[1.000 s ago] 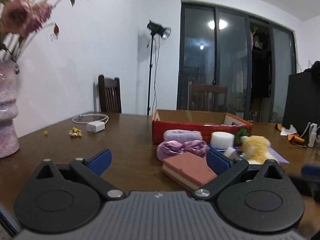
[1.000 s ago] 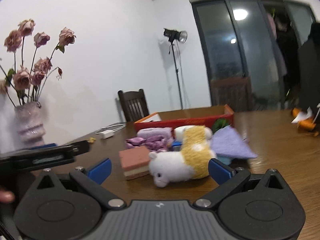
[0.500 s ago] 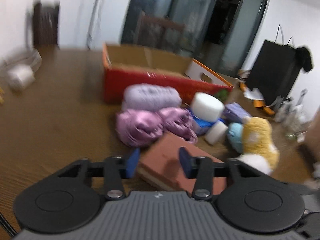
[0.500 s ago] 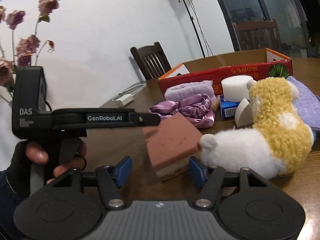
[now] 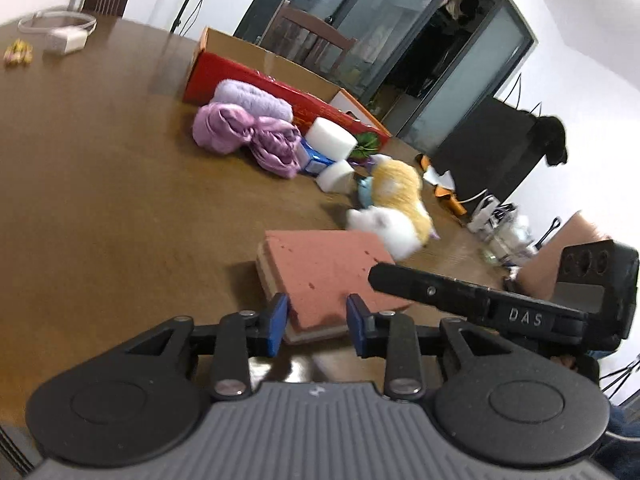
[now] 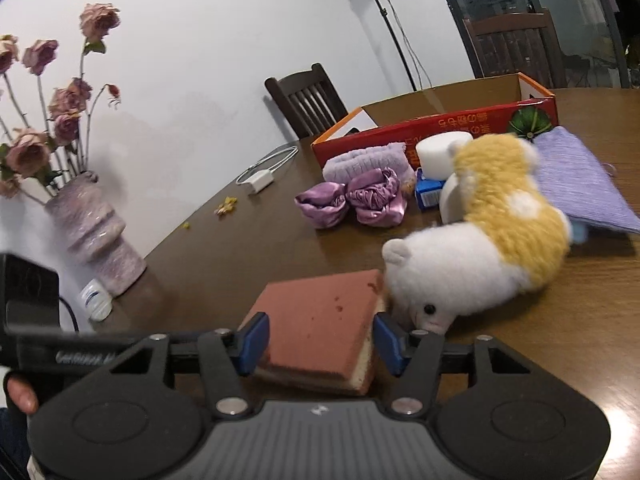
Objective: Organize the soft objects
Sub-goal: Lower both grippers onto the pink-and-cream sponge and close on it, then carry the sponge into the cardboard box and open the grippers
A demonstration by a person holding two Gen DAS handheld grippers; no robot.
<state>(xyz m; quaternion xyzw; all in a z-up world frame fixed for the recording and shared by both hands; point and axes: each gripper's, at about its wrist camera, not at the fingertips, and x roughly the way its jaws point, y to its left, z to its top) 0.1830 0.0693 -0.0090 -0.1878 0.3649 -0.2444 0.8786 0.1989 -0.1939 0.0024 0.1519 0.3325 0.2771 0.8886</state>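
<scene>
A wide brown wooden table (image 6: 248, 248) fills the near ground. Behind it stands a plain white wall (image 6: 192, 40), with a dark wooden slat-backed chair (image 6: 306, 100) pushed against the far edge. A thin black light stand (image 6: 394, 36) rises in the corner. To the right, dark-framed glass sliding doors (image 5: 360, 28) reflect the room, another wooden chair (image 5: 312, 40) before them.

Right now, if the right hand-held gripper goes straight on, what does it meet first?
The pink sponge block, already between the closing jaws of the right hand-held gripper. Just past it lies the plush toy, its head against the block's far corner.
</scene>
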